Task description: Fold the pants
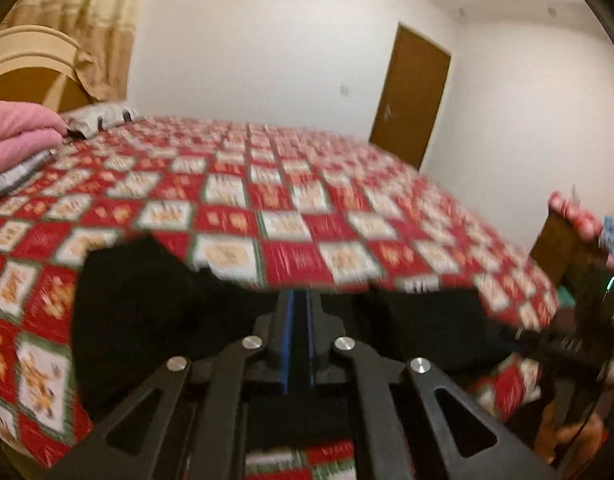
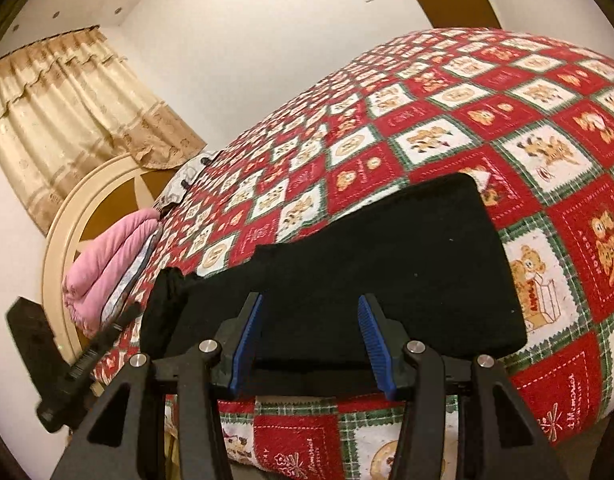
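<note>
Pants (image 2: 347,280) between right tongs (image 2: 309,340), seemingly ungripped

Count: one pair of black pants (image 2: 387,264), two grippers (left (image 1: 300,320), right (image 2: 310,344)), one patterned bedspread (image 2: 447,120), one pink folded blanket (image 2: 107,256), one door (image 1: 411,96).

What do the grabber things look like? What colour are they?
Each hand-held gripper is black, with flat angled linkage bars that have triangle-shaped cut-outs and round silver pins at the joints. The right hand-held gripper has two fingers lined with ribbed blue pads. The left hand-held gripper shows the same blue lining.
</note>
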Tool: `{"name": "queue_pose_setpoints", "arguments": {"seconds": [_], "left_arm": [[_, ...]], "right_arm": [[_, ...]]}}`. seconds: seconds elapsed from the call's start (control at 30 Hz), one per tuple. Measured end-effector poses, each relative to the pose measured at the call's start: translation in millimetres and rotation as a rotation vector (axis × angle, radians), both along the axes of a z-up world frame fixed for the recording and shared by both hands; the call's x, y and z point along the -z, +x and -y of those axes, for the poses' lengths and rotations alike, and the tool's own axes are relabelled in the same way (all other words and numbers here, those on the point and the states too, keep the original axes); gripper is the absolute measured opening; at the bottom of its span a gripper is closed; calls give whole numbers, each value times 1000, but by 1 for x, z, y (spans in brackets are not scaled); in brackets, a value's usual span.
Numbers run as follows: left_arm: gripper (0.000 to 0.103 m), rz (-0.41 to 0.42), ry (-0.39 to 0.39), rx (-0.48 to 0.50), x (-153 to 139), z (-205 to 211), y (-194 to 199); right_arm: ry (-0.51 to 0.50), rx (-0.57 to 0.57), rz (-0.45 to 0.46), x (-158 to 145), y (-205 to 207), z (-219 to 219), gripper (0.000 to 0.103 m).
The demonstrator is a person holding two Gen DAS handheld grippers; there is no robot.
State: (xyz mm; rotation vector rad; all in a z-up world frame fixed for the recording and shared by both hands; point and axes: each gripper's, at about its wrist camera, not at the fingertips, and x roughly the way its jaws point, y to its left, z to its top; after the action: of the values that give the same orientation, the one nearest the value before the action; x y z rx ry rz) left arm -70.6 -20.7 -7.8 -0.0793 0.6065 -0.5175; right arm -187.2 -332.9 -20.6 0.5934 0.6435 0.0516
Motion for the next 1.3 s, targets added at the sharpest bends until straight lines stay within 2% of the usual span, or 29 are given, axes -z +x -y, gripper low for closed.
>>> {"name": "queue_pose_setpoints", "arguments": {"seconds": [0.07, 0.13, 0.2, 0.27, 0.33, 0.37, 0.4, 0.5, 0.57, 0.67, 0.83, 0.9, 1.0, 1.07, 1.13, 1.2, 1.3], "left_arm": [[6, 3, 71, -24, 7, 2, -6], [20, 31, 141, -60, 10, -6, -10], [54, 63, 172, -125, 10, -24, -13], [68, 83, 170, -169, 9, -38, -11], [71, 88, 152, -168, 5, -50, -3], [78, 88, 168, -150, 5, -49, 1], [80, 97, 201, -139, 5, -46, 5], [80, 161, 370, -153, 16, -27, 19], [80, 136, 440, -144, 30, -16, 34], [80, 64, 593, -156, 58, 3, 55], [85, 166, 708, -150, 62, 17, 49], [83, 136, 661, -133, 60, 11, 55], [53, 0, 431, -117, 55, -18, 73], [42, -52, 254, -131, 51, -42, 76], [27, -69, 127, -147, 47, -61, 72], [18, -60, 71, -149, 45, -68, 68], [16, -28, -8, -111, 33, -66, 58]], "right_arm": [[-16, -18, 6, -1, 1, -5, 51], [-18, -29, -3, 2, 3, -9, 51], [-3, -37, -23, 9, 6, -11, 51], [18, -44, -52, 18, 10, -14, 51], [31, -51, -73, 24, 13, -17, 51], [33, -55, -82, 26, 14, -18, 51], [34, -59, -85, 27, 15, -19, 51], [23, -61, -79, 25, 14, -21, 51], [23, -54, -79, 25, 14, -19, 51], [26, -37, -82, 24, 11, -13, 51], [42, -20, -98, 29, 11, -7, 51], [51, -24, -102, 31, 12, -9, 51], [37, -37, -97, 27, 12, -14, 51], [29, -38, -90, 24, 11, -16, 51], [27, -37, -88, 24, 11, -15, 51], [34, -36, -90, 25, 12, -15, 51], [43, -42, -93, 26, 15, -16, 51]]}}
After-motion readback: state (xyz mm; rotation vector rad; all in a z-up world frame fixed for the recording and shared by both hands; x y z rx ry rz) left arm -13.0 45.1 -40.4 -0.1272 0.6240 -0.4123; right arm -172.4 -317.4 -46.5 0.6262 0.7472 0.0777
